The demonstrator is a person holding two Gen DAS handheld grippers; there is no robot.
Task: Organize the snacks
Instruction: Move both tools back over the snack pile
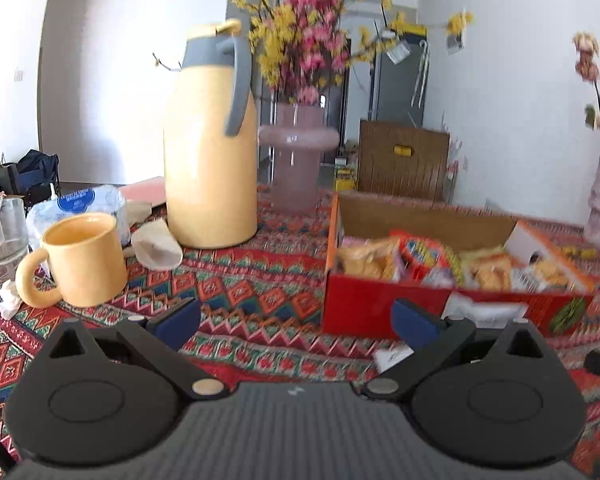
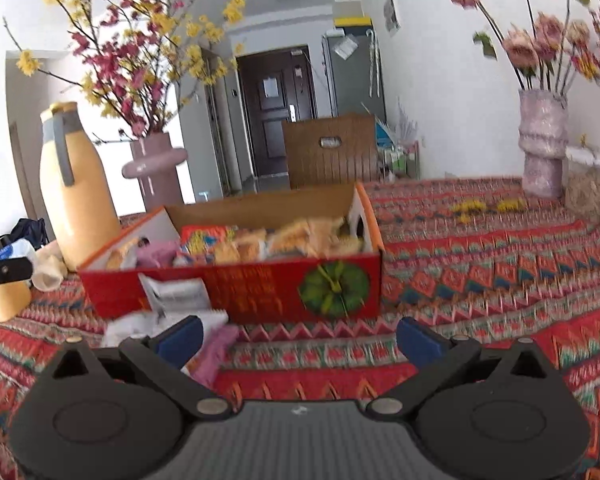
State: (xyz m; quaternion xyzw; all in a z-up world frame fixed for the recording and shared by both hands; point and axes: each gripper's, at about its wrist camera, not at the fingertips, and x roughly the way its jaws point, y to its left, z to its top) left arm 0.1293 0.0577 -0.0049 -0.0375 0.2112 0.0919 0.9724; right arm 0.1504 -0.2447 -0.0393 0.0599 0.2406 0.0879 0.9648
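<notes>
A red cardboard box (image 1: 384, 304) (image 2: 260, 292) stands open on the patterned tablecloth and holds several snack packets (image 1: 428, 260) (image 2: 260, 242). A loose white and pink snack packet (image 2: 216, 340) lies on the cloth in front of the box; its white corner shows in the left wrist view (image 1: 392, 356). My left gripper (image 1: 296, 320) is open and empty, low over the cloth left of the box. My right gripper (image 2: 300, 338) is open and empty in front of the box, its left finger next to the loose packet.
A yellow thermos jug (image 1: 210, 148) (image 2: 76, 192), a yellow mug (image 1: 80, 260), a glass (image 1: 2, 232), crumpled paper (image 1: 156, 244) and a pink vase of flowers (image 1: 296, 156) stand left of the box. Another vase (image 2: 542, 144) stands far right.
</notes>
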